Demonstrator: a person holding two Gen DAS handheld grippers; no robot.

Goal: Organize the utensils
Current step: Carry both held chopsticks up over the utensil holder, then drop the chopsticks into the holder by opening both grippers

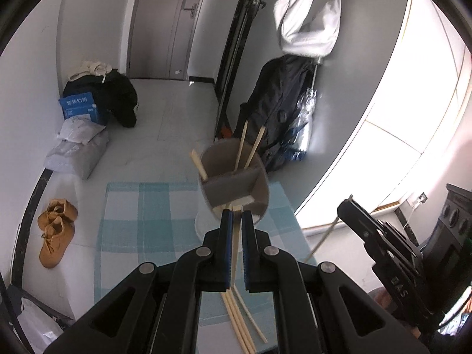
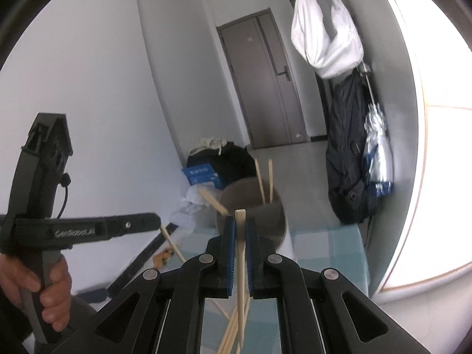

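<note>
Left gripper [image 1: 235, 216]: jaws drawn almost together, clamped on a single wooden chopstick [image 1: 235, 244] that runs lengthwise between the blue pads at lower centre of the left wrist view. Its far end reaches the near rim of the holder [image 1: 236, 187].

Right gripper [image 2: 240, 225]: jaws likewise nearly closed, gripping a second chopstick [image 2: 241, 253] that stands close to upright at centre frame, its squared tip showing just above the pads.

The holder is a brown cylindrical cup with a divider, directly beyond both grippers' tips. Three chopsticks already stand in its far compartment, leaning against the rim. Loose chopsticks [image 1: 240, 321] lie on the surface below the left gripper, at lower centre.

Surface: a table under a blue-and-white checked cloth [image 1: 147, 221].

Room: grey door [image 2: 262, 82] at upper centre; a white bag [image 2: 324, 35] and dark garment hanging at upper right; tan boots [image 1: 56, 230] on the floor at left; a blue box [image 1: 79, 107] among bags at upper left. A hand [image 2: 44, 283] holds the left gripper's handle, lower left of the right wrist view.
</note>
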